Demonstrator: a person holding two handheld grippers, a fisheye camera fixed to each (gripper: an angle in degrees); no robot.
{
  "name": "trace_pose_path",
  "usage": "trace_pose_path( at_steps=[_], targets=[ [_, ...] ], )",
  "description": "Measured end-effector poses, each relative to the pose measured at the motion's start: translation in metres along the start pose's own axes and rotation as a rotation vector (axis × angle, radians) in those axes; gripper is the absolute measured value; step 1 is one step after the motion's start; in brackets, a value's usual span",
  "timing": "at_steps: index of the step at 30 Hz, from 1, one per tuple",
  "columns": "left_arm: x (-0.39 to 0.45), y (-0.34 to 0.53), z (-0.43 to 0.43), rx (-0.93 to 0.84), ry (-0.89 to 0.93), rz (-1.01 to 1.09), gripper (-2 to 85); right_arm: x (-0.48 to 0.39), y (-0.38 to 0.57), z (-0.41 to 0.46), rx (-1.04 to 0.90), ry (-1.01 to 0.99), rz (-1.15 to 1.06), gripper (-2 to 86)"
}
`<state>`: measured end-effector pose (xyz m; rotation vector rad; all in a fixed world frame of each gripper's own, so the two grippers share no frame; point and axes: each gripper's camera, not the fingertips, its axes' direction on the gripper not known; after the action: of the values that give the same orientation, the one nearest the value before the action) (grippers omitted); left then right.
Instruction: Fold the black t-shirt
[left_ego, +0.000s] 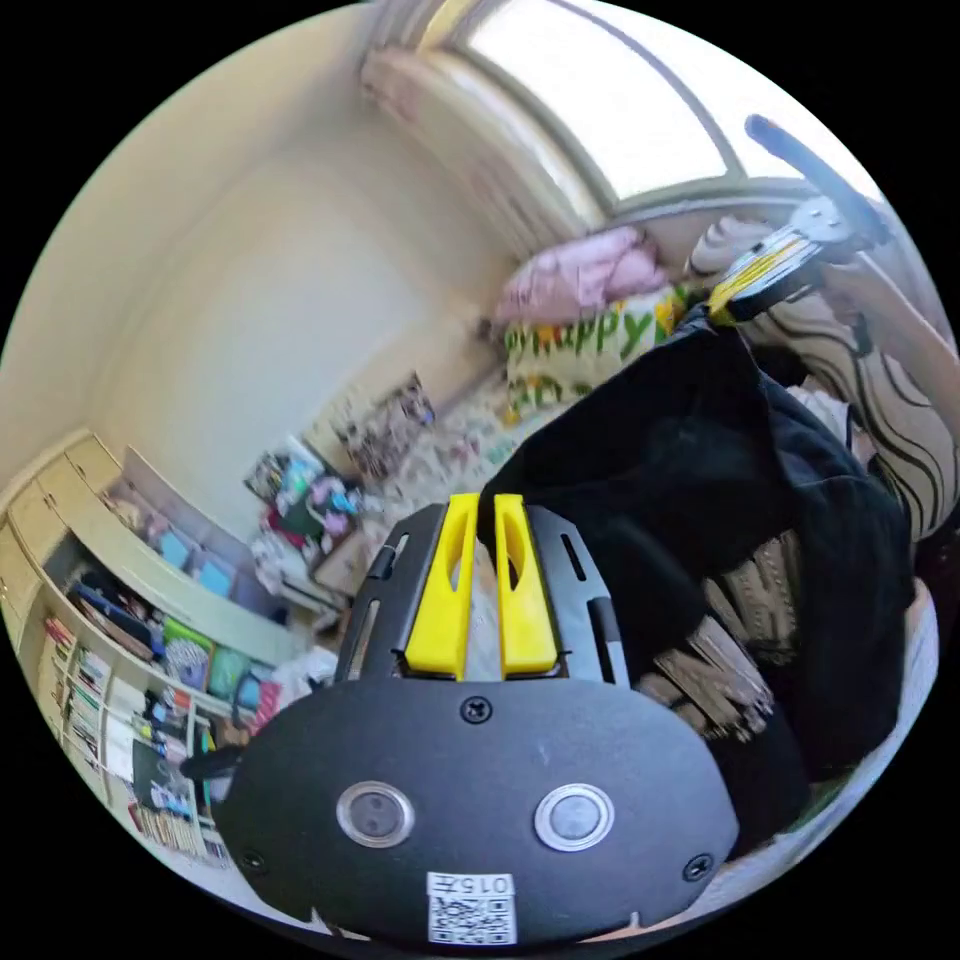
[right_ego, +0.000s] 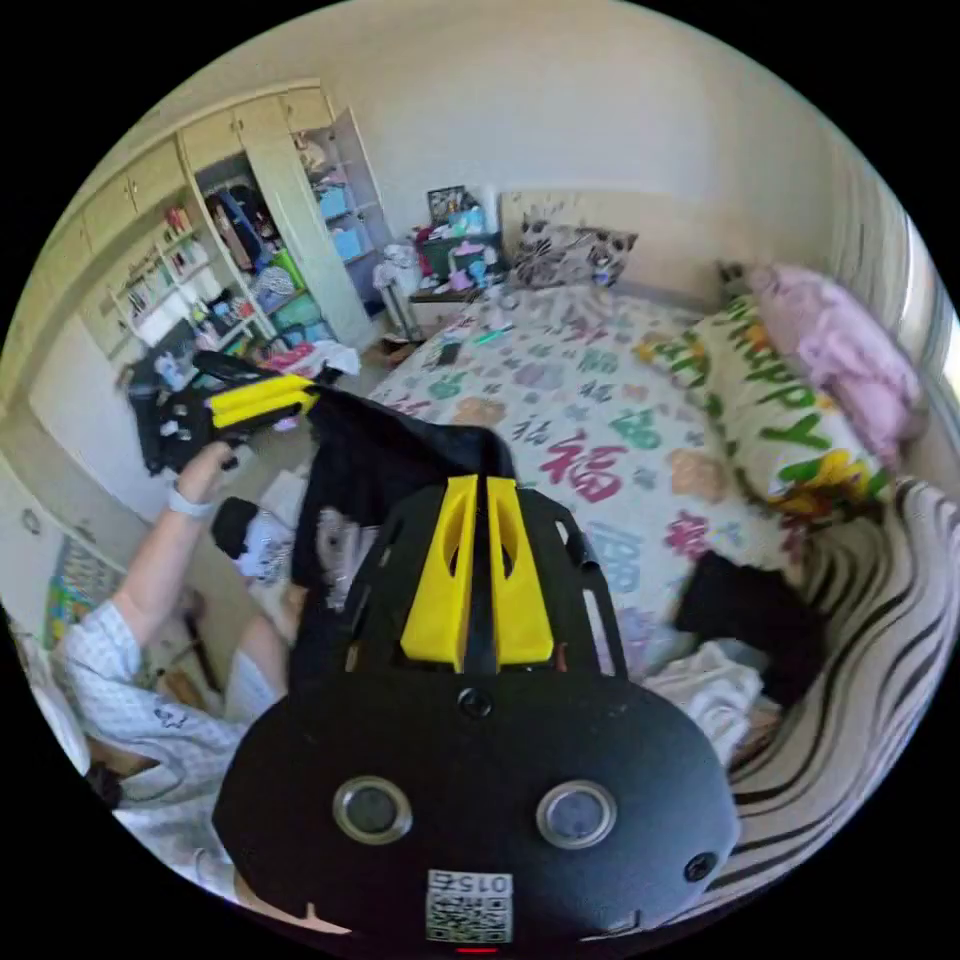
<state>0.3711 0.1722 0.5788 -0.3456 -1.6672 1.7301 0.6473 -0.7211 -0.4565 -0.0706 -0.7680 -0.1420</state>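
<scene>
The black t-shirt (left_ego: 690, 470) is held up in the air, stretched between both grippers, and a pale print (left_ego: 725, 640) shows on it. In the left gripper view, my left gripper (left_ego: 486, 506) is shut on one top corner of the shirt. My right gripper (left_ego: 765, 268) pinches the other corner at the upper right. In the right gripper view, my right gripper (right_ego: 481, 486) is shut on the black t-shirt (right_ego: 380, 465), which hangs down to the left. A hand holds the left gripper (right_ego: 262, 398) at the shirt's far corner.
Behind the shirt lies a bed with a patterned sheet (right_ego: 600, 420). On it are a lettered quilt (right_ego: 790, 410), a pink blanket (right_ego: 840, 340), a striped blanket (right_ego: 885, 620), a dark garment (right_ego: 750, 610) and white clothes (right_ego: 700, 690). Open wardrobe shelves (right_ego: 250, 260) stand at the left.
</scene>
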Motion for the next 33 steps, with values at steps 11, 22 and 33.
trace_pose_path(
  at_steps=[11,22,33],
  targets=[
    [0.095,0.393,0.235,-0.604,0.738,-0.558,6.8,0.048,0.328,0.184,-0.555,-0.499,0.368,9.9],
    [0.12,0.418,0.342,-0.77,0.944,-0.542,3.3,0.061,0.362,0.228,-0.729,-0.538,0.484,3.1],
    [0.022,0.423,0.331,-0.652,0.813,-0.541,-0.5,0.143,0.346,0.114,-0.649,-0.368,0.439,0.1]
  ],
)
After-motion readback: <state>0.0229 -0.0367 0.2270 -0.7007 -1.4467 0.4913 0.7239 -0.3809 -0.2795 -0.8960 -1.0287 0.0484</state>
